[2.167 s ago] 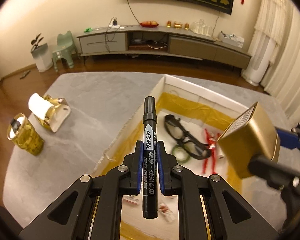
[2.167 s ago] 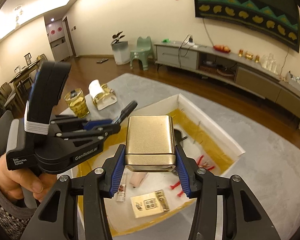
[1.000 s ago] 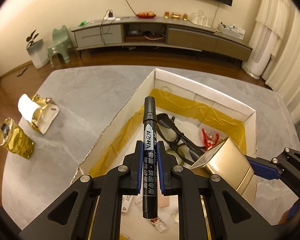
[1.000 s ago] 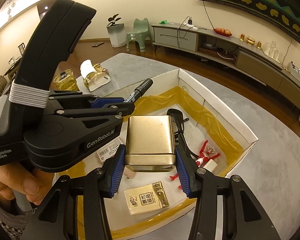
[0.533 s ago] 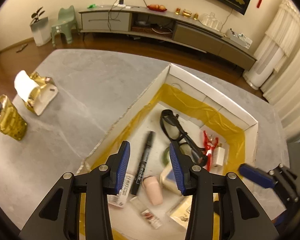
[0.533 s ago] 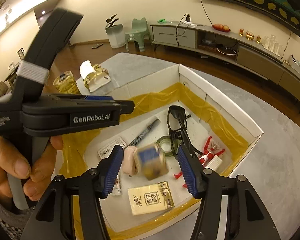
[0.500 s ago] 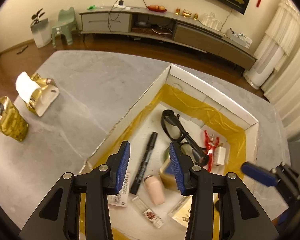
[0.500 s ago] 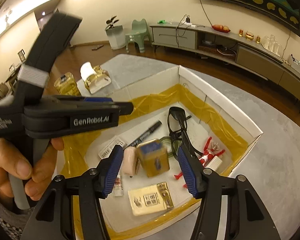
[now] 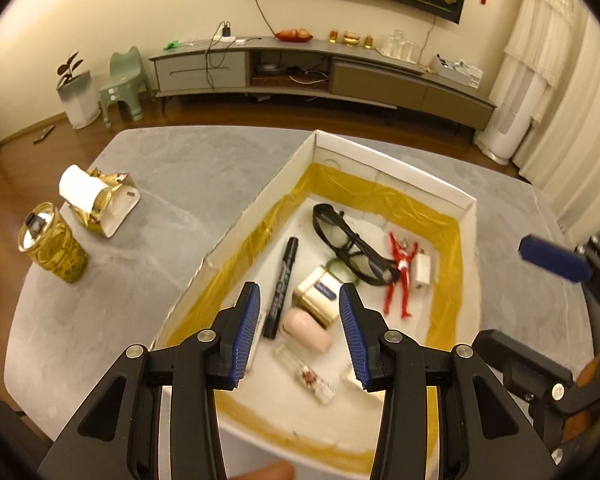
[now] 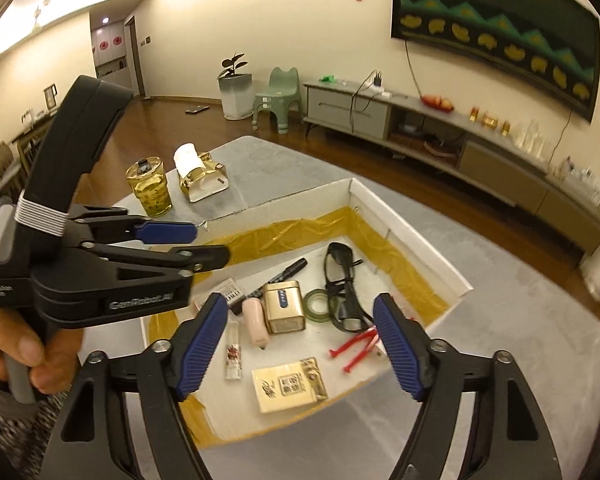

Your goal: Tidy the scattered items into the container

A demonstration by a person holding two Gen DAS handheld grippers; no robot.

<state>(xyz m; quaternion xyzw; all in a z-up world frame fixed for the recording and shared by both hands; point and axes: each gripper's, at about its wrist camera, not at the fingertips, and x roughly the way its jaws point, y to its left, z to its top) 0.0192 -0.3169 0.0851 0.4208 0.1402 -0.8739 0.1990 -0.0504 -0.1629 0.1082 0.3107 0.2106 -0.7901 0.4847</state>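
A white box (image 9: 396, 160) lined with yellow tape sits on the grey table. Inside it lie a black marker (image 9: 282, 280), a gold tin (image 9: 316, 296), black glasses (image 9: 348, 240), a red figure (image 9: 402, 272) and a pink item (image 9: 306, 330). My left gripper (image 9: 299, 292) hovers open above the marker and tin, touching neither. In the right wrist view the marker (image 10: 284, 274) and tin (image 10: 284, 306) rest on the box (image 10: 412, 236) floor. My right gripper (image 10: 300, 300) hangs above them, its jaws opening with nothing between them. The left gripper (image 10: 208, 245) shows at the left.
A gold patterned cup (image 9: 52, 248) and a tissue roll in a gold holder (image 9: 96, 200) stand on the table (image 9: 160, 180) left of the box. A gold packet (image 10: 288, 384) and a green tape roll (image 10: 318, 306) also lie in the box.
The left gripper let go of the marker and the right let go of the gold tin; both now lie in the box. Both grippers lifted back, and the right jaws spread wider.
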